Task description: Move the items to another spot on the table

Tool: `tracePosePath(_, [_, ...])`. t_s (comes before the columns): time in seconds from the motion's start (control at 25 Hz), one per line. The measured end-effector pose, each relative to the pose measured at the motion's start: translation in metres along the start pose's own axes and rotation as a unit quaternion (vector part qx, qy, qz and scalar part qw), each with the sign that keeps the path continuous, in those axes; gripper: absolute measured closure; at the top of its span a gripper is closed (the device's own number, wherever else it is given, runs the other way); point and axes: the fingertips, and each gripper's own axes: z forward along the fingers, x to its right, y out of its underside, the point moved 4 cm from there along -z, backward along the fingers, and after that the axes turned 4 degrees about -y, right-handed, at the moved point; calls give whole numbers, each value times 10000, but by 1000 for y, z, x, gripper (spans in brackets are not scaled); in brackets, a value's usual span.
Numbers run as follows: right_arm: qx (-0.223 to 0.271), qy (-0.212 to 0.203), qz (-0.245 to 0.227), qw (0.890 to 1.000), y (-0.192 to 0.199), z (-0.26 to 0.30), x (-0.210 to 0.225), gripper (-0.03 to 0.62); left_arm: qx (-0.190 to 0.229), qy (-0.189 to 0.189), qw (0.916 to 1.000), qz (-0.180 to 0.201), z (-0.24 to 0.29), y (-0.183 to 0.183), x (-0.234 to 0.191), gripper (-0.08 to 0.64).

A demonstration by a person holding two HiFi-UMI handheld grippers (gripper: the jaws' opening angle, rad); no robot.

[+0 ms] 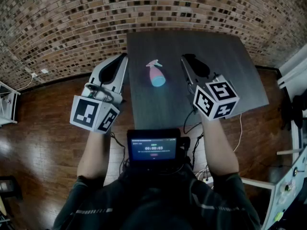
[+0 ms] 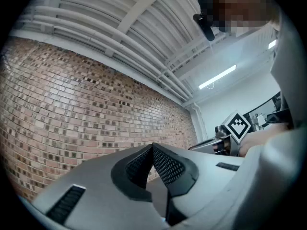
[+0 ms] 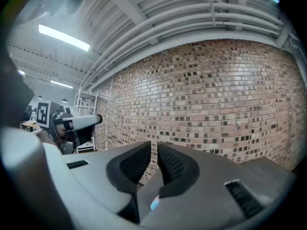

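Observation:
A pink spray bottle (image 1: pixel 156 74) with a teal base lies on its side on the dark table (image 1: pixel 230 80), nozzle toward the far edge. My left gripper (image 1: pixel 123 56) hovers by the table's left edge, to the left of the bottle. Its jaws meet at the tips with nothing between them (image 2: pixel 152 147). My right gripper (image 1: pixel 184 58) hangs over the table just right of the bottle. It is shut and holds nothing (image 3: pixel 154 145). In the right gripper view a small pink and teal speck of the bottle (image 3: pixel 154 204) shows low between the jaw bases.
A brick wall (image 1: pixel 72 23) rises behind the table. Wooden floor (image 1: pixel 43 143) lies to the left and near side. A small screen (image 1: pixel 153 147) hangs at the person's chest, with cables (image 1: pixel 237 133) below the table's near edge. White furniture (image 1: pixel 292 75) stands at the right.

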Motion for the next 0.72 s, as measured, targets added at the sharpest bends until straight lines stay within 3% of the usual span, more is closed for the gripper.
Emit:
tracePosePath(0.08, [-159,28,41,9999,10,9,4,534,-53,-17,10000,59,4,7,-2,563])
tracePosePath(0.12, [-222,40,73,9997,14,14,6,449,-84,-34,9999,87,7,11,-3,563])
tracePosePath(0.16, [-267,48,110,9996,18,19,8,419,-119,-60,9999,104,9,16,-6,563])
tracePosePath(0.36, [-530,21,220,9984,45,53,21,404,-300,-269,9992,-49,17,46,-24,563])
tracePosePath(0.44, [-698,-37,318,9970,57,71,28,293,-363,-324,9988,-17,21,55,-29,563])
tracePosePath(0.64, [-1285,-156,581,9899,98,122,47,187,-628,-659,9958,34,30,89,-49,563])
tracePosePath(0.72, [-1579,-204,703,9847,118,142,54,183,-767,-799,9938,-11,34,108,-59,563])
